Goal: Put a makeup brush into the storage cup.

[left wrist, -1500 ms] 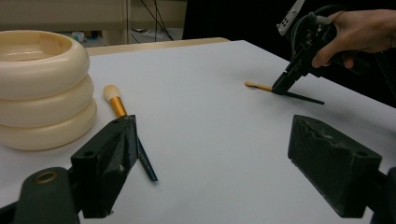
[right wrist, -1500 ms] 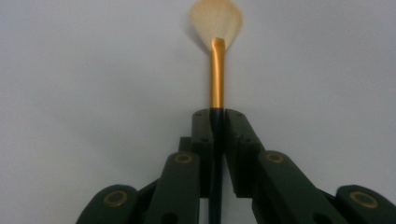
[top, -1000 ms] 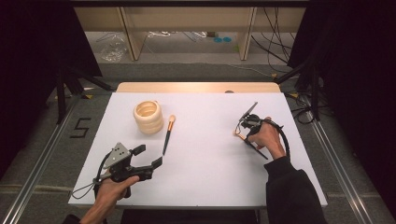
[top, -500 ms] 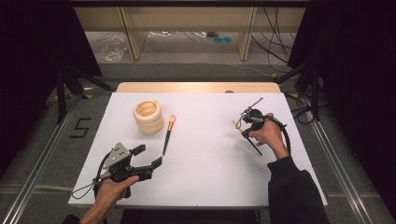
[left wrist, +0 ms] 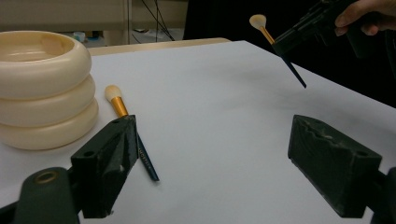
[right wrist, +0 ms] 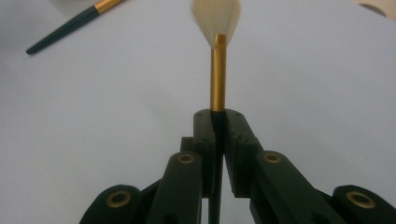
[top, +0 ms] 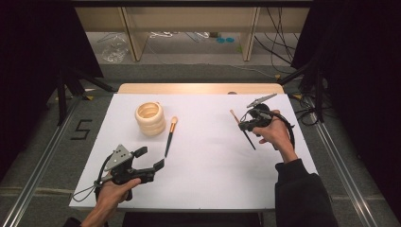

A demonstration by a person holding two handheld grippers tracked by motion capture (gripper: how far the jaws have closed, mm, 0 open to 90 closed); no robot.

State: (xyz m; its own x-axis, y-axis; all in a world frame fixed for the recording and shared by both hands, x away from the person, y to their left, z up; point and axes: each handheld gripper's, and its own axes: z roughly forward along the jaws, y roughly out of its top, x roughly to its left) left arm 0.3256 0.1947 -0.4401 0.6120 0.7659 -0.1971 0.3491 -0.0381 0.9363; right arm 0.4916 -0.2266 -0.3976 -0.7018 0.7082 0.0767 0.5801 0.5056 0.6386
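Right gripper (top: 247,124) pinches a makeup brush (right wrist: 218,84) by its dark handle, clear above the white table (top: 208,161). Left gripper (top: 150,161) rests low, spread, near second brush (top: 170,135) beside stacked cream rings (top: 150,118).

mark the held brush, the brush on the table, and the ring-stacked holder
held makeup brush (right wrist: 218,77): right gripper view, on its gold ferrule above the shut tongs.
makeup brush lying on the table (top: 169,139): high view, on its dark handle.
cream ribbed holder (top: 150,120): high view, on its side wall.
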